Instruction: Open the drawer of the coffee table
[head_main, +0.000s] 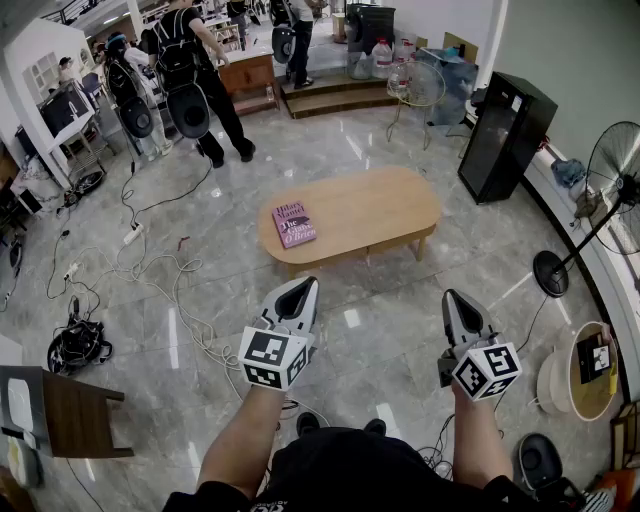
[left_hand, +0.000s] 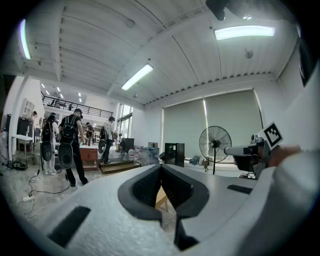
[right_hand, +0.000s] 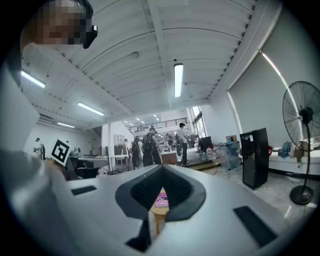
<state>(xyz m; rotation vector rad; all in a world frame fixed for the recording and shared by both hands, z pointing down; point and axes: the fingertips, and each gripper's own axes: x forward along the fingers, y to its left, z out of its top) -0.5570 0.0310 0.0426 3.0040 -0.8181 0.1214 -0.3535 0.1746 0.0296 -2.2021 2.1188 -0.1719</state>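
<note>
Well, we stand well apart from the table (head_main: 385, 200), which lies on the floor at our 12 o'clock. That explains how we carry the tools. The left tongs (head_main: 298, 290) and the right tongs (head_main: 456, 300) are both held level and aimed at it, one at 11 o'clock and one at 1 o'clock. Each pair is pressed together with nothing pinched between, and we judge there is no reason to spread them until a handle is within reach.

Each gripper view shows only a narrow slit between the pads, with the pale wooden table beyond it, so both are lined up on the target. The drawer itself we cannot pick out from here. It should sit under the top on the long side facing us, and the approach has to come first.

Counting, we see one table and one pink book (head_main: 294, 224) lying flat at the 9 o'clock end of its top, clear of the near edge. There are two tongs. One tall black box (head_main: 505, 135) stands at 2 o'clock and one standing fan (head_main: 618, 190) at 3 o'clock.
</note>
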